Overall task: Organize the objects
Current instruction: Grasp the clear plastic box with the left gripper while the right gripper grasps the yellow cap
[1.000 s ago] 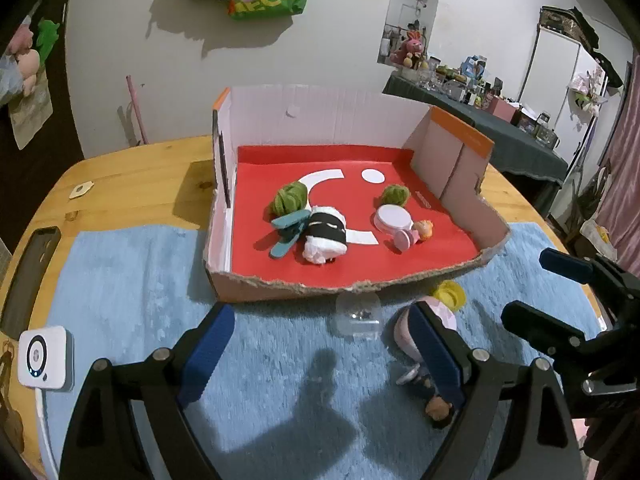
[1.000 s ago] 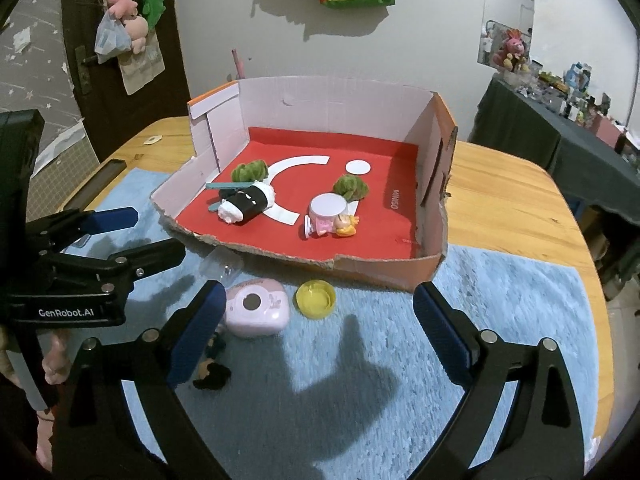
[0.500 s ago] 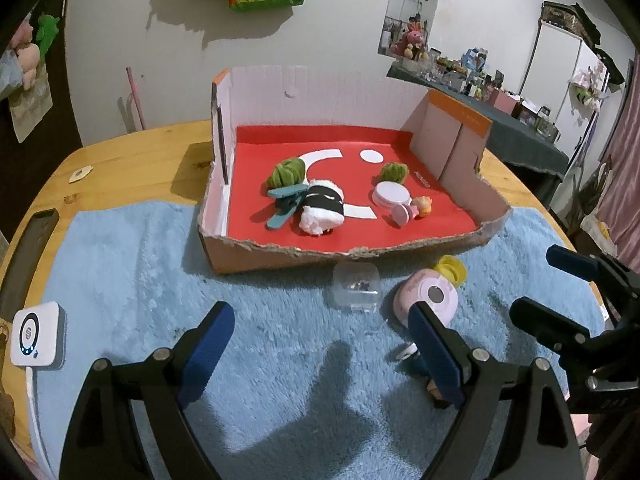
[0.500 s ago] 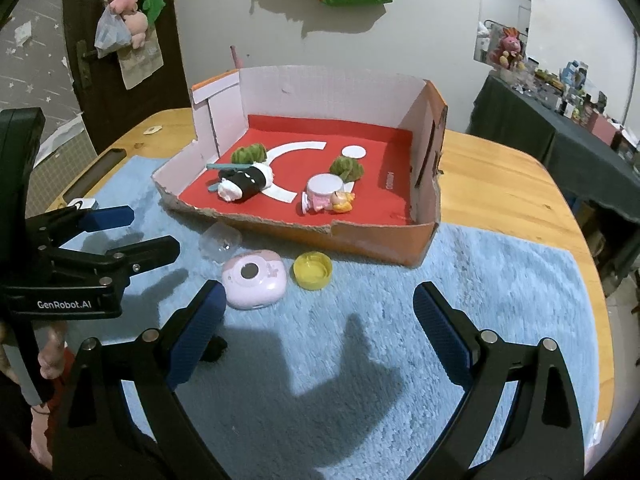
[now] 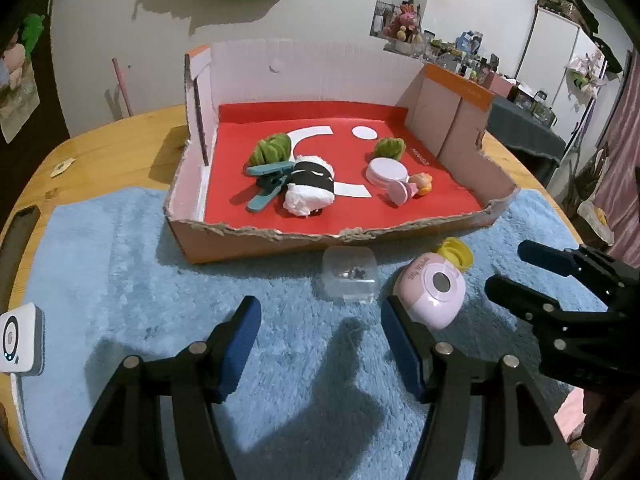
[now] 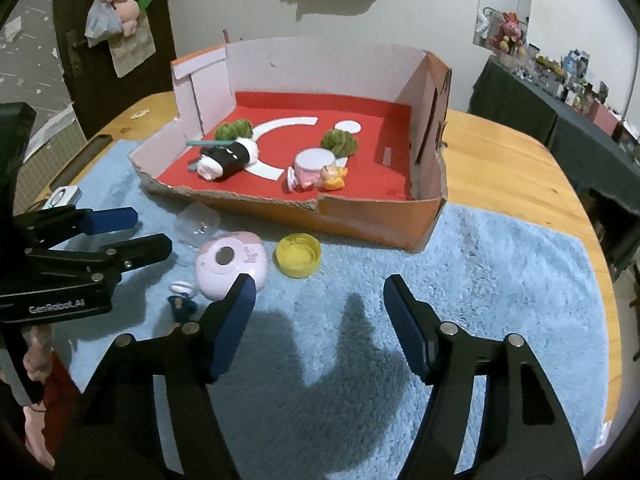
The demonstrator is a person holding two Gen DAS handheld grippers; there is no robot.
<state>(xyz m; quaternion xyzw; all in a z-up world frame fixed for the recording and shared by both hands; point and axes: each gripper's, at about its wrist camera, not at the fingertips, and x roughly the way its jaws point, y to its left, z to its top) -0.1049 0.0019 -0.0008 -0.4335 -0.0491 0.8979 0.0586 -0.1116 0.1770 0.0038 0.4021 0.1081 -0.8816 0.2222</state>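
A cardboard box (image 5: 280, 236) (image 6: 360, 220) with a red floor holds a black-and-white roll (image 5: 308, 188), teal clips (image 5: 268, 182), two green pompoms, a white lid (image 5: 387, 170) and a small figure (image 5: 420, 184). On the blue mat in front lie a clear plastic case (image 5: 351, 274) (image 6: 197, 224), a pink round toy (image 5: 434, 290) (image 6: 232, 264), a yellow cap (image 5: 458, 252) (image 6: 298, 256) and a small dark piece (image 6: 182, 302). My left gripper (image 5: 320, 344) (image 6: 132, 228) is open and empty just short of the clear case. My right gripper (image 6: 320, 324) (image 5: 520, 264) is open and empty, right of the pink toy.
A white device (image 5: 18, 338) lies at the mat's left edge. A dark phone (image 5: 16, 236) lies on the wooden table (image 6: 500, 160). Beyond the table stand a wall with a hanging bag and a cluttered dark counter (image 6: 580, 92).
Both grippers have pulled back from the box and both have narrowed their opening. The pink toy and clear case now sit farther ahead of the left fingers.
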